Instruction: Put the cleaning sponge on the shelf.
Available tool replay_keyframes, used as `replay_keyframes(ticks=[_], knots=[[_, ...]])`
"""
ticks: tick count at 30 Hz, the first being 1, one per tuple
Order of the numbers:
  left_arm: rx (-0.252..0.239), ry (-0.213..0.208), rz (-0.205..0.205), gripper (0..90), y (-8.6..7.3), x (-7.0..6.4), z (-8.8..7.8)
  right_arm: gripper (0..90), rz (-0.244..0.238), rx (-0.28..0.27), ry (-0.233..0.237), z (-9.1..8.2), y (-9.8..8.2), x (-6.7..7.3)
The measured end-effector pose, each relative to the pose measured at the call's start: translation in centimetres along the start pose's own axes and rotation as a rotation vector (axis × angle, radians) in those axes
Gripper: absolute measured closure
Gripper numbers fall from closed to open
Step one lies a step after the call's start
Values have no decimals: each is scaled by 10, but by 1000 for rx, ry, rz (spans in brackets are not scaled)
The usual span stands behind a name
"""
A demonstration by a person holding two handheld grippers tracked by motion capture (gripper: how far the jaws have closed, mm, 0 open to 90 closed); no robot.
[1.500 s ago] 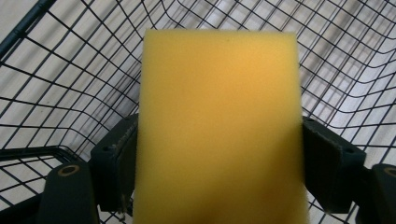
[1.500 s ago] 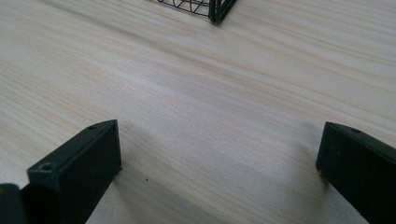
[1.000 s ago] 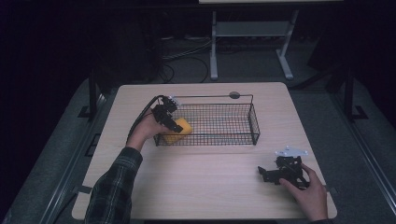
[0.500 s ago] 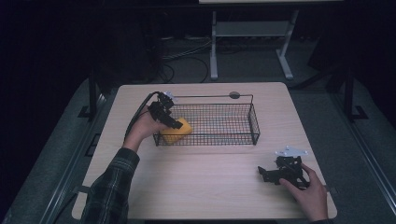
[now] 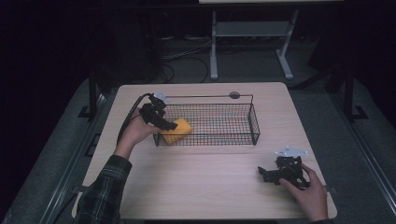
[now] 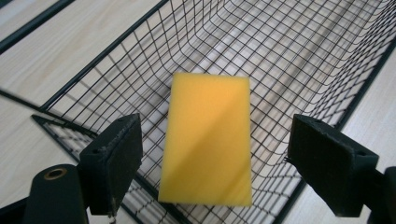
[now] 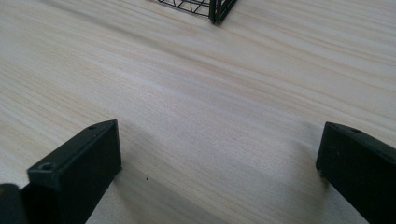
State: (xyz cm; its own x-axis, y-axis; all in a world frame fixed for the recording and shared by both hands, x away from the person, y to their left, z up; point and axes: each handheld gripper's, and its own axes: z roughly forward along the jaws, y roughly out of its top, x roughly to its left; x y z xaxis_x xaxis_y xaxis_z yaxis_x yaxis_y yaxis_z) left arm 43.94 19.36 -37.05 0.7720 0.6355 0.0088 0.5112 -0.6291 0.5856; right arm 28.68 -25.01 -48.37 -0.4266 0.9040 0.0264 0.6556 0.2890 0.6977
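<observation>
The left hand-held gripper is hovering with jaws spread wide above the yellow sponge, which is lying released in the wire basket's left end, while the right hand-held gripper is resting open and empty on the table.

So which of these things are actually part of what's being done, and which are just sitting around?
In use:
yellow rectangular sponge
black wire mesh basket
left gripper, open over the sponge

Lying about:
right gripper, open on the pale wooden table
small dark round disc on the table behind the basket
</observation>
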Motion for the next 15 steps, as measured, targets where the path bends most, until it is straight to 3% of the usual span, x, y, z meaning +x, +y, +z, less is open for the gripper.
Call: replay_keyframes(ticks=[15], knots=[[-49,27,11,176,-30,-17,-32,0,0,0,0,0,0,0]])
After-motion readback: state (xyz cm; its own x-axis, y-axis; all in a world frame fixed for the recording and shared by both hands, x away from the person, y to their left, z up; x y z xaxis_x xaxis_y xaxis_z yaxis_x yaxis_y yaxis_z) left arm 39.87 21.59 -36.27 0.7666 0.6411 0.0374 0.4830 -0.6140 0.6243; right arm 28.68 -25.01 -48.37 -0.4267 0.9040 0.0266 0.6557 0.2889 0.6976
